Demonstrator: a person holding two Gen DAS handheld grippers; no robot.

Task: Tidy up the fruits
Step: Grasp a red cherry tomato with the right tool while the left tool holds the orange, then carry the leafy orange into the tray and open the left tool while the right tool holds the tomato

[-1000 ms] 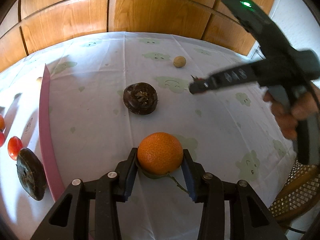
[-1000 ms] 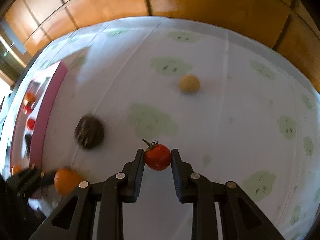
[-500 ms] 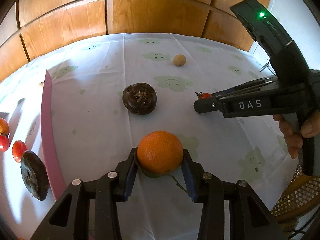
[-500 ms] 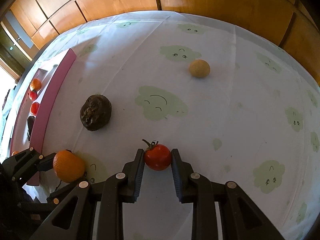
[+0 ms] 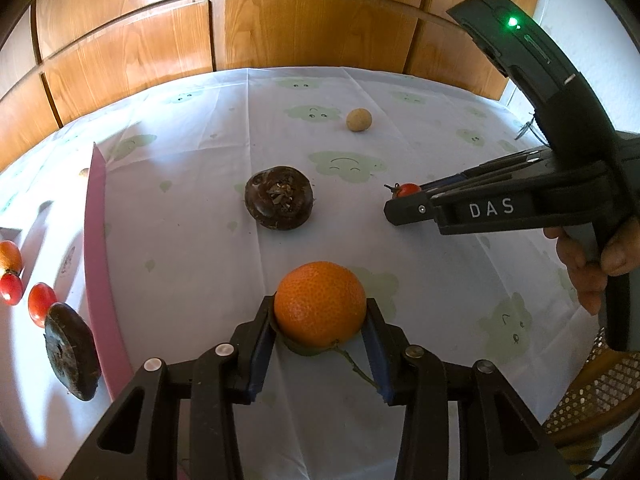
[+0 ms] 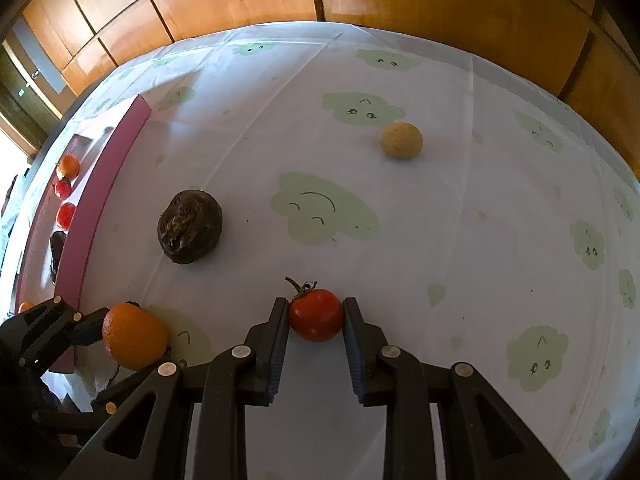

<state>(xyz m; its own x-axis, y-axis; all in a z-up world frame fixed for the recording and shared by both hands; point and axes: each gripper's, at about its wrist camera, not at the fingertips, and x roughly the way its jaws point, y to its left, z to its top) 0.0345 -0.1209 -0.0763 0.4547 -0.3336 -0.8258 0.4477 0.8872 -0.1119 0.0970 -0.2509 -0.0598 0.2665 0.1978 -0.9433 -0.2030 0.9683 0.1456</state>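
Note:
My left gripper (image 5: 320,320) is shut on an orange (image 5: 320,304) just above the tablecloth; the orange also shows in the right wrist view (image 6: 134,336). My right gripper (image 6: 316,312) is shut on a small red tomato (image 6: 316,315), seen in the left wrist view (image 5: 408,189) at the tips of the right gripper (image 5: 404,204). A dark brown round fruit (image 5: 279,203) (image 6: 189,227) and a small tan fruit (image 5: 359,120) (image 6: 401,140) lie on the cloth beyond. A pink tray (image 5: 98,264) (image 6: 100,208) at the left holds several fruits.
In the tray lie red tomatoes (image 5: 40,304), a small orange fruit (image 5: 9,256) and a dark fruit (image 5: 70,350). Wooden wall panels (image 5: 280,20) stand behind the table. A wicker chair (image 5: 592,396) is at the lower right.
The right gripper with the tomato swung and came lower and nearer to the table. The left gripper holds the orange in the same place.

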